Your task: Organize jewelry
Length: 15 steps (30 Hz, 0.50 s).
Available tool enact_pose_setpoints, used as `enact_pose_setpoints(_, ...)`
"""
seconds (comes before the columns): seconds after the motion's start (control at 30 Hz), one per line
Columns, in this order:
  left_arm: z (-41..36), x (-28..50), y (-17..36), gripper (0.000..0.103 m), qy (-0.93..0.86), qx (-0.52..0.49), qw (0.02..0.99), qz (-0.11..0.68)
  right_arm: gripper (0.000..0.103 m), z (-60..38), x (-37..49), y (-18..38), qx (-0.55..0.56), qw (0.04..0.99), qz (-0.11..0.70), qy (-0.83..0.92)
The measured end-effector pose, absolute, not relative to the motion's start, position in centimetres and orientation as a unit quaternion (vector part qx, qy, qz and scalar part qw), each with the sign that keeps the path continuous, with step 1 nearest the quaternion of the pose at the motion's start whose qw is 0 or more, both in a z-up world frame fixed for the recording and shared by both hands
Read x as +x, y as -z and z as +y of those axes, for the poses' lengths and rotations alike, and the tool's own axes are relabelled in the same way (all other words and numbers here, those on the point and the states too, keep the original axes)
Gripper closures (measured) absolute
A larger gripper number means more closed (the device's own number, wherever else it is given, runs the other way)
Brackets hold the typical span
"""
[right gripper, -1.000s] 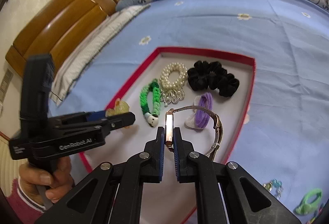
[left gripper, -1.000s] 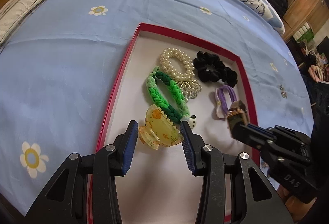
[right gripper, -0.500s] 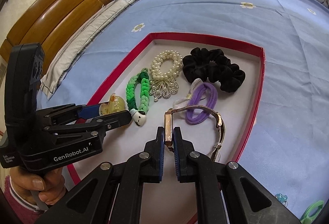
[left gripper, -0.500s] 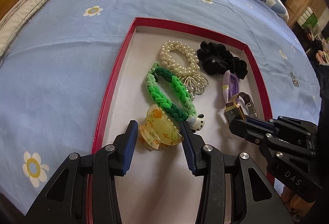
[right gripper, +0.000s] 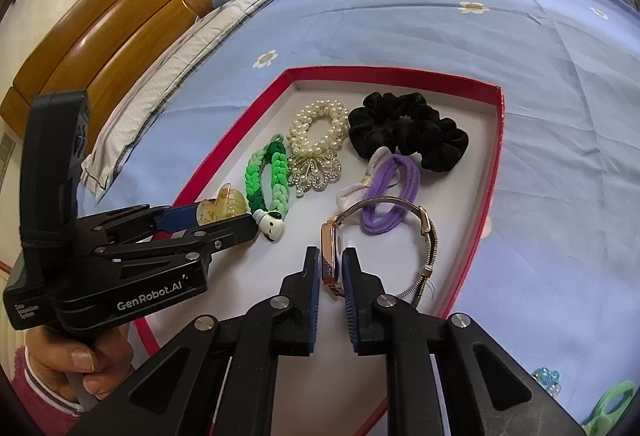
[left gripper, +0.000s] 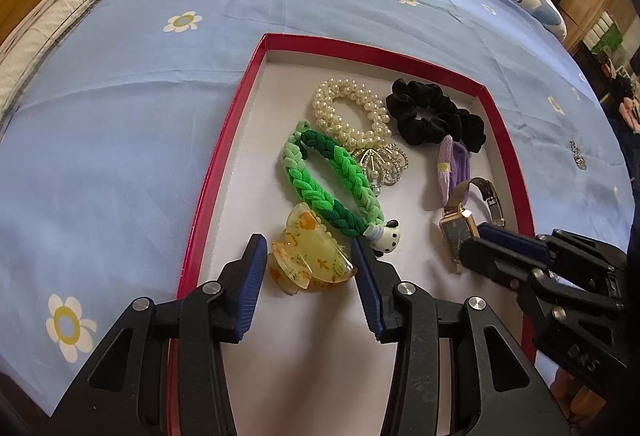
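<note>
Most of the jewelry is already in the box; two pieces are just being set down.

The shallow red-rimmed box with a pale floor (right gripper: 498, 139) lies on the blue flowered bedsheet (left gripper: 120, 139) and holds a white pearl bracelet (left gripper: 352, 111), a black fabric scrunchie (left gripper: 436, 115), a braided green hair tie with a panda charm (left gripper: 328, 187) and a purple hair band (right gripper: 390, 191). The left tongs (left gripper: 308, 262) stand open around the translucent yellow claw clip (left gripper: 310, 260), which rests on the box floor. The right tongs (right gripper: 331, 264) have just been opening; the rose-gold square-faced wristwatch (right gripper: 331, 260) stands between the pads with a slight gap on at least one side, so it looks released. Judging by this, what remains are the small pieces on the sheet: a blue beaded item (right gripper: 546, 388), a green one (right gripper: 608, 408) and a sparkly trinket (left gripper: 578, 159).
</note>
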<state>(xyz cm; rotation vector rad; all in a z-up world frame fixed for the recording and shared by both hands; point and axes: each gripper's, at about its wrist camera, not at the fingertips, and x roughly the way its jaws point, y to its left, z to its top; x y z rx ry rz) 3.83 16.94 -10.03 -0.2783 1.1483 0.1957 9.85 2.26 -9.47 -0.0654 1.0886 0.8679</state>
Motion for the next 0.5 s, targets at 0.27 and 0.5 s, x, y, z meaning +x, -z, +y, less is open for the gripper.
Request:
enact_pose_setpoints(0.27, 17.0, 3.0, 9.6, 0.052, -0.097, -0.147, 0.826, 0.535, 0.068, 0.2, 9.2, 7.5, -0.008, 0.779, 0.483, -0.4)
enact_pose_setpoints(0.5, 17.0, 1.0, 7.0, 0.044, -0.104, -0.181, 0.838, 0.503, 0.06, -3.9, 8.1, 5.2, 0.038, 0.793, 0.464, -0.393)
